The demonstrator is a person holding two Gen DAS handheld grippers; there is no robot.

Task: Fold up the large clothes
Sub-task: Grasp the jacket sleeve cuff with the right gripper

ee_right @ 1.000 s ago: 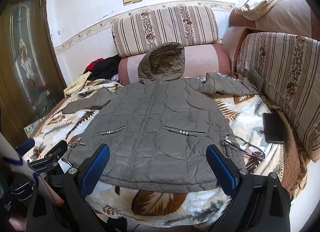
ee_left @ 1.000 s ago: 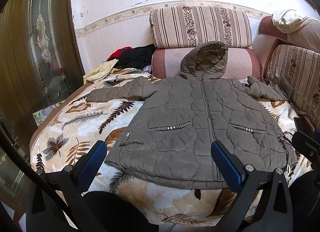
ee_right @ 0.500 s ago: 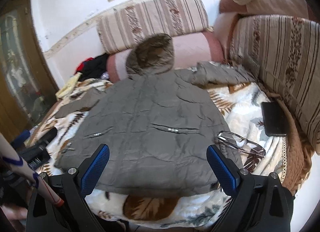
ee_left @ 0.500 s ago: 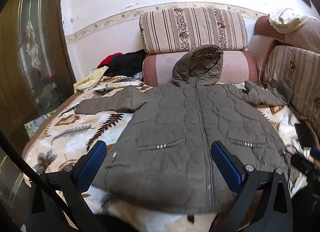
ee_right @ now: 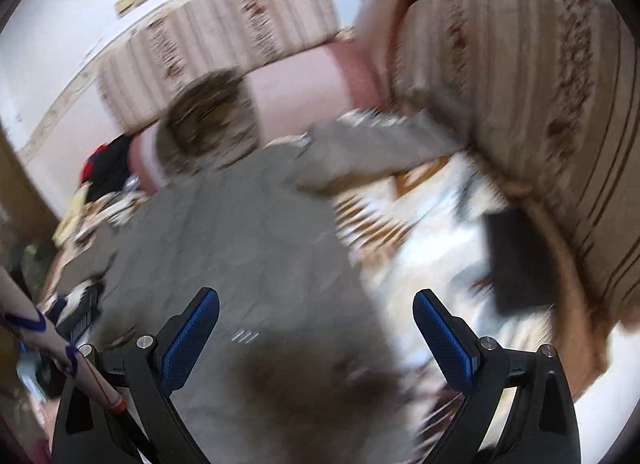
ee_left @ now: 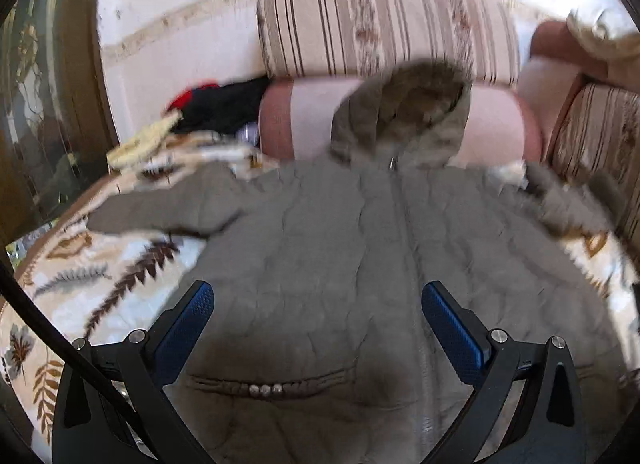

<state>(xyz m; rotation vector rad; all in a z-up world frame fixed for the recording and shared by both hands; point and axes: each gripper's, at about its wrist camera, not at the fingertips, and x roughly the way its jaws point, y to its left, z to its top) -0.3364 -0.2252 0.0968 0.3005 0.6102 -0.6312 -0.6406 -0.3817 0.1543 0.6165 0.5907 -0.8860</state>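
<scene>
A grey-olive quilted hooded jacket (ee_left: 352, 248) lies flat, front up, on a leaf-patterned blanket (ee_left: 100, 288). Its hood (ee_left: 404, 116) rests against the pink sofa back and both sleeves are spread out sideways. My left gripper (ee_left: 318, 328) is open and empty, low over the jacket's lower left front near a studded pocket (ee_left: 264, 388). My right gripper (ee_right: 316, 336) is open and empty over the jacket's right side (ee_right: 248, 248); its right sleeve (ee_right: 372, 152) lies ahead. Both views are motion-blurred.
Striped sofa cushions (ee_left: 384, 24) stand behind and to the right (ee_right: 520, 84). A dark flat device (ee_right: 520, 260) lies on the blanket by the right cushion. A pile of red, black and yellow clothes (ee_left: 208, 104) sits at the back left. A wooden door (ee_left: 36, 84) stands left.
Both grippers have moved forward and down over the jacket, which now fills more of each view. The right view has swung toward the right sleeve. Both stay open.
</scene>
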